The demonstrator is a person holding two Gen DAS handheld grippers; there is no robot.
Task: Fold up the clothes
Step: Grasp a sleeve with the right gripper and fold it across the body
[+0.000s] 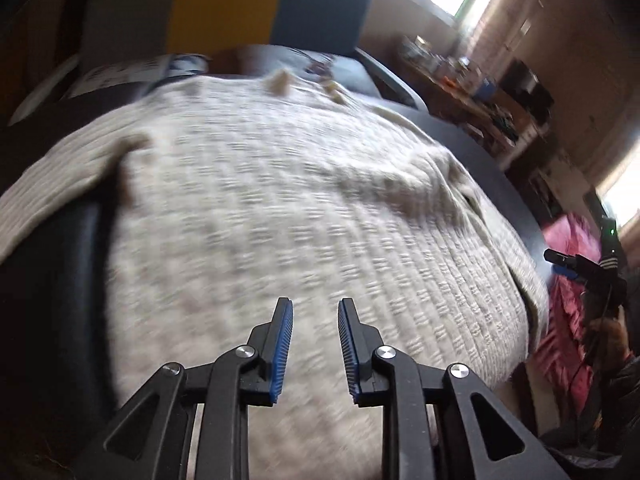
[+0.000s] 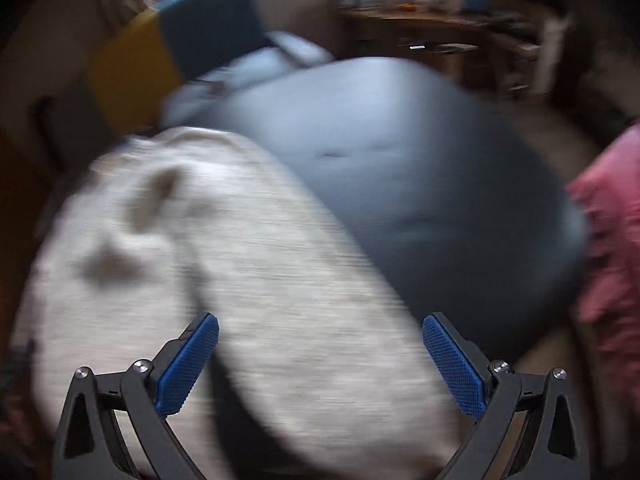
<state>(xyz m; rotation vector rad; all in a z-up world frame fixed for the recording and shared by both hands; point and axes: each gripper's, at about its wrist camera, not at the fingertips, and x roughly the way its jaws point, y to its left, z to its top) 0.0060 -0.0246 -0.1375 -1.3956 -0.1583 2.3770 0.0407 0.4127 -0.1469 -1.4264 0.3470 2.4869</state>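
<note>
Cream knit sweater [image 1: 280,208] spread flat over dark blue padded surface [image 2: 420,184], one strip hanging off near-left edge; blurred in both views. Left gripper [image 1: 315,308] low over knit, fingers a little apart, grasping nothing; right gripper [image 2: 320,340] spread wide above sweater edge, empty too. Around: pink fabric [image 2: 612,232] at right, blue-yellow chair back [image 1: 260,4] behind, cluttered wooden desk [image 2: 420,24] beyond; no readable writing.

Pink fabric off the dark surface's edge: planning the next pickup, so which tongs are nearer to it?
Right, probably. The right tongs hang open over the cream sweater, the pink fabric close beside. The left tongs sit mid-sweater, farther off.
</note>
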